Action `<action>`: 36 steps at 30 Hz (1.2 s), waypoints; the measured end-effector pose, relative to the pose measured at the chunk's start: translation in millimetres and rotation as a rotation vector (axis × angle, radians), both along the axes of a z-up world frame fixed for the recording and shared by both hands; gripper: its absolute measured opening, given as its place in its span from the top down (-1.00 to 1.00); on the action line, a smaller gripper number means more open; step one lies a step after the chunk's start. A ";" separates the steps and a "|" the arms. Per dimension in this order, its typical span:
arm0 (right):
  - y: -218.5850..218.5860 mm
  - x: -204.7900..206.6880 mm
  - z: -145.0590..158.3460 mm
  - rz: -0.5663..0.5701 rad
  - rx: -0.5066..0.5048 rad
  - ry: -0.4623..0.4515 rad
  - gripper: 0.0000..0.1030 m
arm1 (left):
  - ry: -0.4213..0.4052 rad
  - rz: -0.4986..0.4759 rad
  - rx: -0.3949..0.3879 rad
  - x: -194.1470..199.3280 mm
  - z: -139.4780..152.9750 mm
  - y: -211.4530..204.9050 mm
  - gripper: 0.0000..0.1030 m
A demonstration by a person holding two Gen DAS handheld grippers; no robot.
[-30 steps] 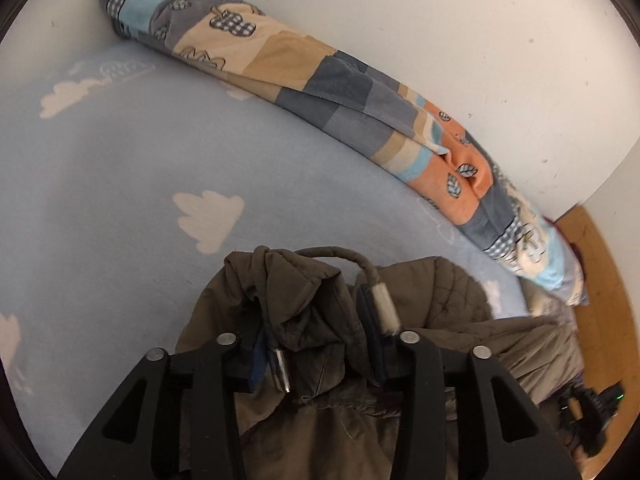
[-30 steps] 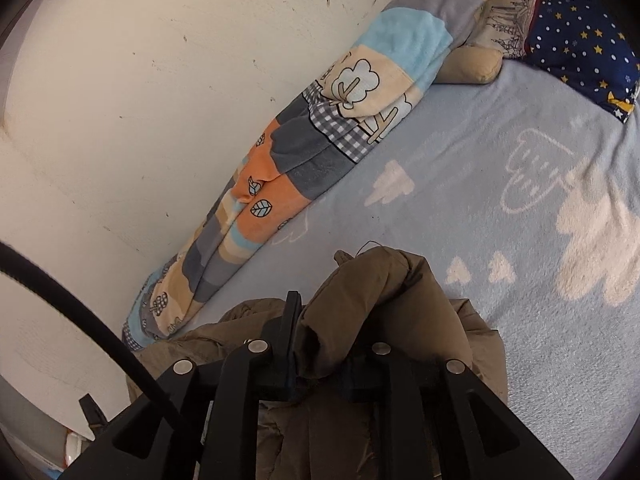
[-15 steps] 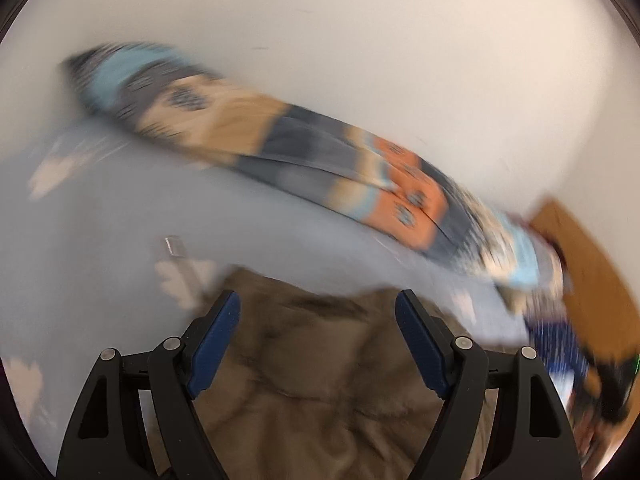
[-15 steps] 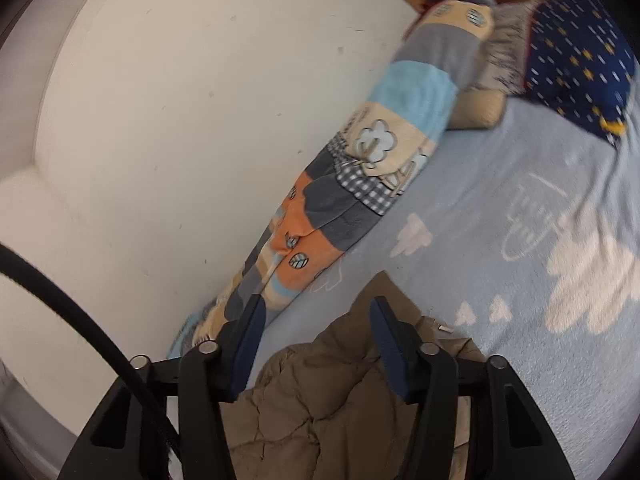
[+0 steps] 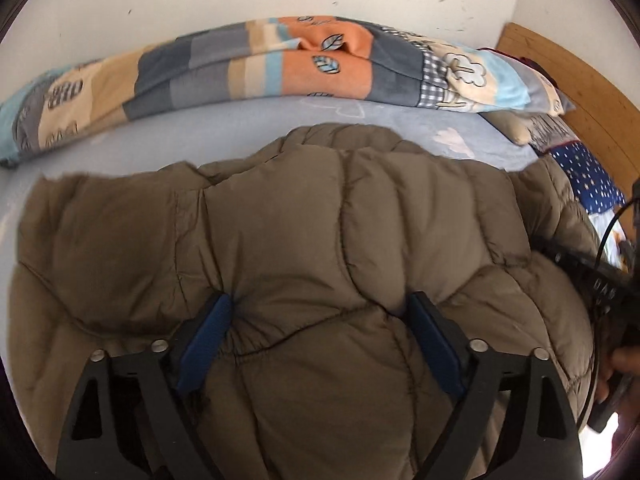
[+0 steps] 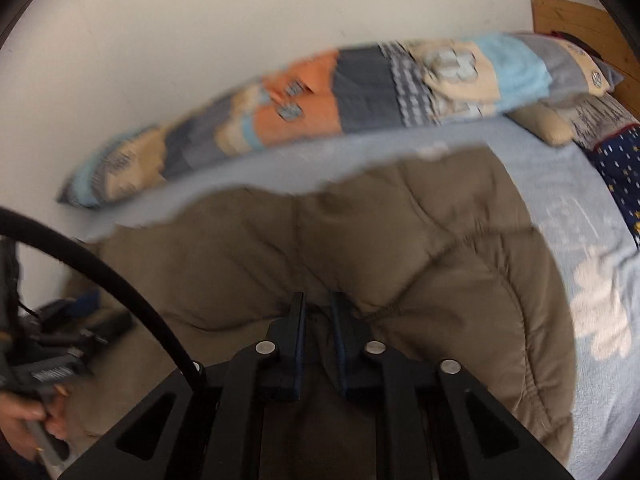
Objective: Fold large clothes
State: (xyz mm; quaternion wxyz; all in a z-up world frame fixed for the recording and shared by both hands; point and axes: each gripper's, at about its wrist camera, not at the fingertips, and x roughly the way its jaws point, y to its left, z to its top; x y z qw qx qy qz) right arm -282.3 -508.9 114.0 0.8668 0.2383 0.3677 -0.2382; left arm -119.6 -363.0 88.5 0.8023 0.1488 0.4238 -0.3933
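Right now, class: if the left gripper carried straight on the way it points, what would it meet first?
The left gripper would most likely meet the brown padded jacket, already bulging between its open jaws.

Each camera rides its own gripper, looking steeply down and forward along the fingers, close over the brown puffer jacket (image 5: 320, 240) on the bed (image 5: 240, 128). Both face the bed's wall-side edge, sharing the jacket, the patchwork blanket roll (image 6: 360, 96) and the headboard corner (image 6: 580, 20).

Soft, even daylight; fisheye bending and dark vignette at edges; right wrist view motion-blurred.
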 end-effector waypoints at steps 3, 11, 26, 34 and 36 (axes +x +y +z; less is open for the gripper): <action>-13.1 3.9 -19.3 -0.012 0.052 0.018 0.85 | 0.002 0.012 0.015 7.2 -7.2 -5.0 -0.83; -19.9 2.8 -24.3 -0.026 0.094 0.027 0.87 | -0.025 0.031 0.000 -4.5 1.4 6.7 -0.83; 43.9 -4.6 51.1 0.089 0.072 -0.119 0.72 | -0.004 0.237 -0.055 35.5 52.4 88.5 -0.82; 84.0 26.1 39.7 0.216 0.082 -0.081 0.72 | 0.032 0.342 0.046 70.9 19.2 107.8 -0.82; 91.6 33.7 28.8 0.238 0.075 -0.044 0.72 | 0.025 0.346 0.086 73.1 10.4 104.9 -0.82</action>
